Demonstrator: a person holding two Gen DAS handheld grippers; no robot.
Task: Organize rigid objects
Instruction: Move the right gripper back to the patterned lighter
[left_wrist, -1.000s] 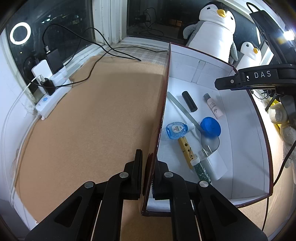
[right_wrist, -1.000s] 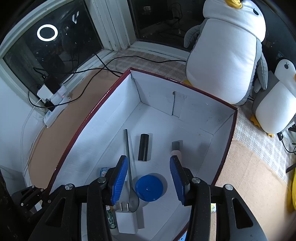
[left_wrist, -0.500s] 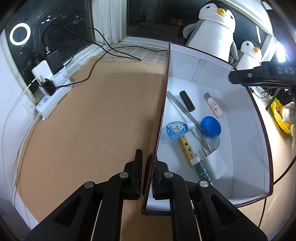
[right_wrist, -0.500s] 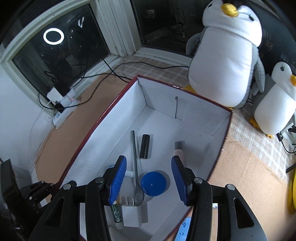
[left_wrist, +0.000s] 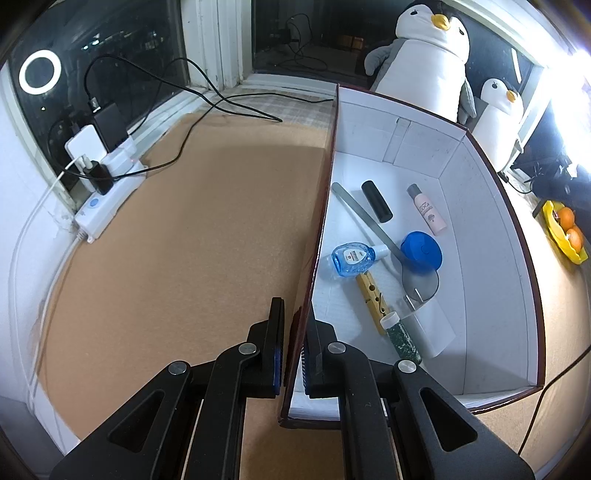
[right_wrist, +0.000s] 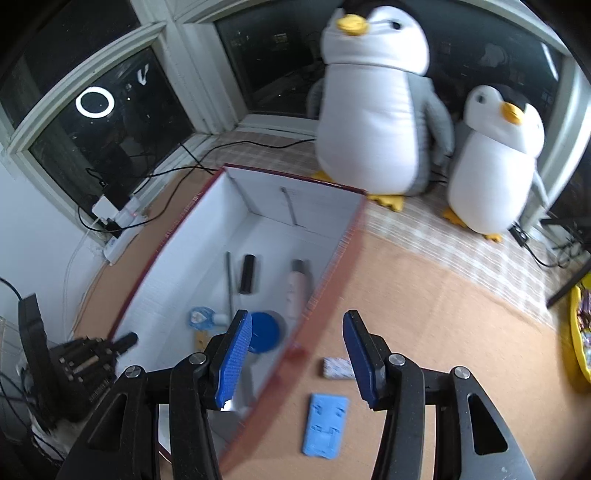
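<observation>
A white box with a dark red rim (left_wrist: 491, 173) (right_wrist: 325, 184) stands on the tan mat. It holds a blue lid (left_wrist: 422, 252) (right_wrist: 263, 330), a black cylinder (left_wrist: 376, 201) (right_wrist: 247, 273), a pink bottle (left_wrist: 428, 210) (right_wrist: 297, 291), a metal spoon (left_wrist: 373, 225), a small blue bottle (left_wrist: 351, 257), a wooden peg (left_wrist: 371, 297) and a green tube (left_wrist: 402, 338). My left gripper (left_wrist: 293, 332) is shut on the box's left wall. My right gripper (right_wrist: 297, 354) is open and empty, raised over the box's right wall. A light blue flat piece (right_wrist: 325, 424) and a small white block (right_wrist: 337, 367) lie on the mat outside the box.
A white power strip (left_wrist: 107, 195) with chargers and black cables lies at the left by the window. Two plush penguins (right_wrist: 373, 110) (right_wrist: 495, 162) stand behind the box. A yellow bowl with oranges (left_wrist: 563, 229) sits at the far right.
My right gripper has risen and moved right, out of the box and over its right wall; the mat items came into its view. My left gripper has held the box wall without moving.
</observation>
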